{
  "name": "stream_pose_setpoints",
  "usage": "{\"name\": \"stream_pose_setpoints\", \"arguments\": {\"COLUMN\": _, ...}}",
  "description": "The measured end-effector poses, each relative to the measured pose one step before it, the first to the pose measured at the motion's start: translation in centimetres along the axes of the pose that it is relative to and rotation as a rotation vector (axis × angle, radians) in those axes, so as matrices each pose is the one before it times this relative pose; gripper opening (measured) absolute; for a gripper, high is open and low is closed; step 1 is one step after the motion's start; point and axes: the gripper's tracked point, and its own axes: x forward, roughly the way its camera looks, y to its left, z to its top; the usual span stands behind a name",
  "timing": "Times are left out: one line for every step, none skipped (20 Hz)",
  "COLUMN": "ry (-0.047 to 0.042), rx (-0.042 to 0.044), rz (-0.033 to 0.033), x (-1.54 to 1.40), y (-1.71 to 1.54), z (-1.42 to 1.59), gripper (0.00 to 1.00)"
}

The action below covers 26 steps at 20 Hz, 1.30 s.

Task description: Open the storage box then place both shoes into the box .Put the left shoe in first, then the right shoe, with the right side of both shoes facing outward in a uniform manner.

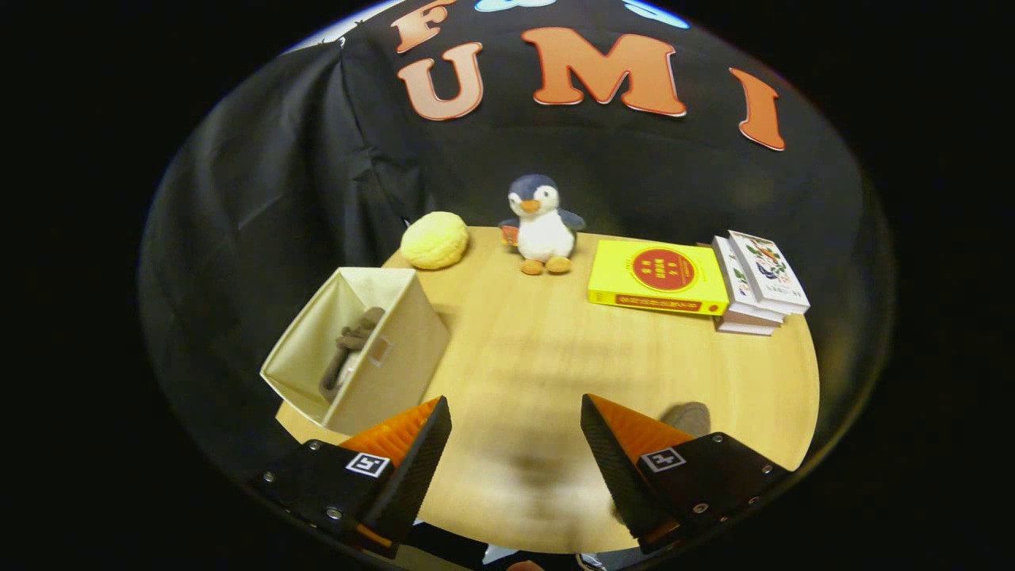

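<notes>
The gripper (pixel 516 412), fingers spread and empty, faces one storage box (pixel 396 357) holding one shoe (pixel 349 349).

Vantage: you look from above the round table (pixel 547 373), riding the gripper (pixel 515 432).
Facing: forward and down, toward the booth wall.
Nearness: tabletop close beneath your spread fingers.

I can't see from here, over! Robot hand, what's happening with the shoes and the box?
Hand-held gripper open, nothing between fingers. Storage box open, one shoe inside. Second shoe on table beside right finger. Path to box clear.
</notes>
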Motion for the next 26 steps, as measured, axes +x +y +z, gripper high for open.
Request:
{"name": "stream_pose_setpoints", "arguments": {"ry": 0.00734, "rx": 0.00248, "rz": -0.02863, "x": -0.062, "y": -2.056, "z": -1.365, "gripper": 0.99}}
{"name": "stream_pose_setpoints", "arguments": {"ry": 0.01267, "rx": 0.00981, "rz": -0.02931, "x": 0.081, "y": -1.493, "z": -1.316, "gripper": 0.99}}
{"name": "stream_pose_setpoints", "arguments": {"ry": 0.01986, "rx": 0.01401, "rz": -0.02966, "x": 0.000, "y": -2.073, "z": -1.512, "gripper": 0.99}}
{"name": "stream_pose_setpoints", "arguments": {"ry": 0.02271, "rx": 0.02372, "rz": -0.03523, "x": 0.320, "y": -2.196, "z": -1.651, "gripper": 0.99}}
{"name": "stream_pose_setpoints", "arguments": {"ry": 0.02440, "rx": 0.02555, "rz": -0.02644, "x": 0.406, "y": -1.794, "z": -1.439, "gripper": 0.99}}
{"name": "stream_pose_setpoints", "arguments": {"ry": 0.02369, "rx": 0.02219, "rz": -0.01813, "x": 0.591, "y": -1.743, "z": -1.420, "gripper": 0.99}}
{"name": "stream_pose_setpoints", "arguments": {"ry": 0.01484, "rx": 0.01490, "rz": -0.01449, "x": 0.513, "y": -1.518, "z": -0.986, "gripper": 0.99}}
{"name": "stream_pose_setpoints", "arguments": {"ry": 0.01512, "rx": 0.00463, "rz": -0.01938, "x": 0.573, "y": -1.460, "z": -0.891, "gripper": 0.99}}
{"name": "stream_pose_setpoints", "arguments": {"ry": 0.01415, "rx": -0.00250, "rz": -0.01399, "x": 0.604, "y": -1.163, "z": -0.810, "gripper": 0.99}}
{"name": "stream_pose_setpoints", "arguments": {"ry": 0.01338, "rx": -0.00557, "rz": -0.01393, "x": 0.611, "y": -1.027, "z": -0.840, "gripper": 0.99}}
{"name": "stream_pose_setpoints", "arguments": {"ry": 0.01413, "rx": -0.01048, "rz": -0.00452, "x": 0.599, "y": -0.736, "z": -0.732, "gripper": 0.99}}
{"name": "stream_pose_setpoints", "arguments": {"ry": 0.00520, "rx": -0.00723, "rz": -0.00797, "x": 0.718, "y": -0.629, "z": -0.418, "gripper": 0.99}}
{"name": "stream_pose_setpoints", "arguments": {"ry": 0.00495, "rx": -0.00391, "rz": -0.00889, "x": 0.752, "y": -0.589, "z": -0.389, "gripper": 0.99}}
{"name": "stream_pose_setpoints", "arguments": {"ry": -0.00120, "rx": -0.00152, "rz": -0.00357, "x": 0.833, "y": -0.417, "z": -0.258, "gripper": 0.99}}
{"name": "stream_pose_setpoints", "arguments": {"ry": 0.00175, "rx": -0.00141, "rz": -0.00573, "x": 0.783, "y": -0.346, "z": -0.303, "gripper": 0.97}}
{"name": "stream_pose_setpoints", "arguments": {"ry": -0.00339, "rx": -0.00360, "rz": -0.00569, "x": 1.015, "y": -0.145, "z": -0.026, "gripper": 0.96}}
{"name": "stream_pose_setpoints", "arguments": {"ry": -0.01156, "rx": -0.00023, "rz": -0.00801, "x": 0.728, "y": -0.211, "z": 0.117, "gripper": 0.91}}
{"name": "stream_pose_setpoints", "arguments": {"ry": -0.01590, "rx": 0.00509, "rz": -0.00639, "x": 0.628, "y": -0.004, "z": 0.238, "gripper": 0.88}}
{"name": "stream_pose_setpoints", "arguments": {"ry": -0.00054, "rx": 0.01123, "rz": 0.00155, "x": 0.587, "y": 0.123, "z": 0.050, "gripper": 0.80}}
{"name": "stream_pose_setpoints", "arguments": {"ry": 0.01659, "rx": 0.01138, "rz": 0.01741, "x": 0.501, "y": 0.569, "z": -0.291, "gripper": 0.75}}
{"name": "stream_pose_setpoints", "arguments": {"ry": 0.00911, "rx": 0.01277, "rz": 0.01018, "x": 0.182, "y": 0.385, "z": -0.146, "gripper": 0.66}}
{"name": "stream_pose_setpoints", "arguments": {"ry": 0.00209, "rx": 0.01106, "rz": 0.00656, "x": 0.128, "y": 0.356, "z": 0.245, "gripper": 0.60}}
{"name": "stream_pose_setpoints", "arguments": {"ry": 0.00108, "rx": 0.00815, "rz": 0.00515, "x": 0.032, "y": 0.323, "z": 0.035, "gripper": 0.48}}
{"name": "stream_pose_setpoints", "arguments": {"ry": -0.00201, "rx": 0.00796, "rz": -0.01351, "x": -0.036, "y": 0.088, "z": 0.044, "gripper": 0.42}}
{"name": "stream_pose_setpoints", "arguments": {"ry": -0.00757, "rx": -0.00055, "rz": -0.02450, "x": 0.040, "y": -0.329, "z": 0.155, "gripper": 0.29}}
{"name": "stream_pose_setpoints", "arguments": {"ry": 0.00044, "rx": 0.00726, "rz": -0.02266, "x": 0.023, "y": -0.249, "z": 0.049, "gripper": 0.23}}
